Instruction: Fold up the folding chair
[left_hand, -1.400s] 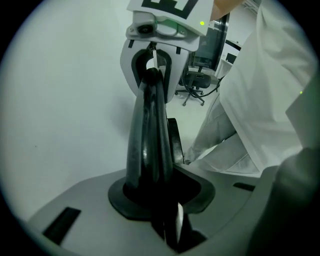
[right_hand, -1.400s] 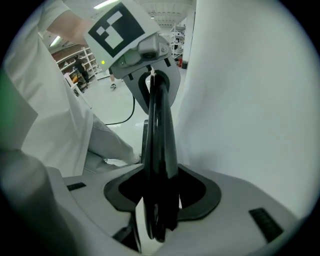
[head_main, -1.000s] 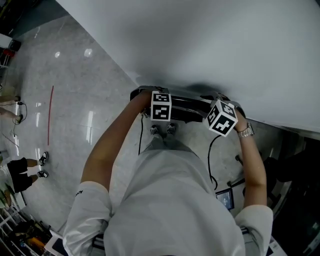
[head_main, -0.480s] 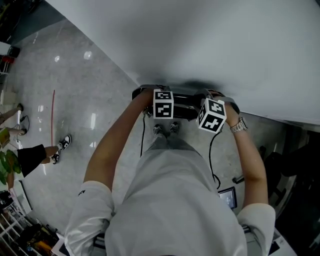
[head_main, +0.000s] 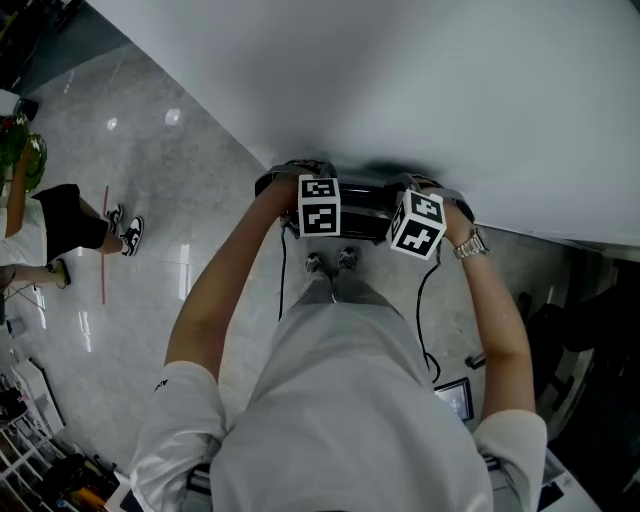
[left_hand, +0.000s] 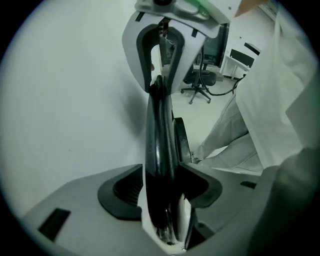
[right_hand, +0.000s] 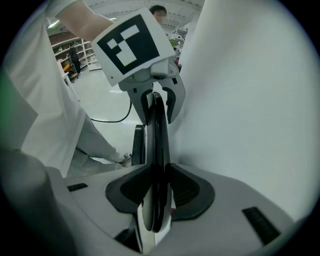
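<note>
The black folding chair (head_main: 362, 203) stands folded flat against the white wall, just past my feet. Both grippers point down onto its top edge. In the left gripper view the chair's edge (left_hand: 159, 140) runs between the pads of my left gripper (left_hand: 161, 187); its jaws are opening, with a thin light gap at the left pad (left_hand: 131, 192). My right gripper (right_hand: 159, 187) is shut on the same edge (right_hand: 159, 135), both pads against it. From the head view I see their marker cubes, left gripper (head_main: 320, 206) and right gripper (head_main: 418, 222), close together.
The white wall (head_main: 420, 90) rises right behind the chair. Glossy grey floor (head_main: 170, 200) spreads to the left, where a bystander (head_main: 50, 215) walks. A cable (head_main: 425, 320) and a small screen (head_main: 455, 398) lie at my right. An office chair (left_hand: 200, 80) stands further off.
The right gripper's cube has slid left along the chair's top, closer to the left one. The bystander at the left has walked up the picture.
</note>
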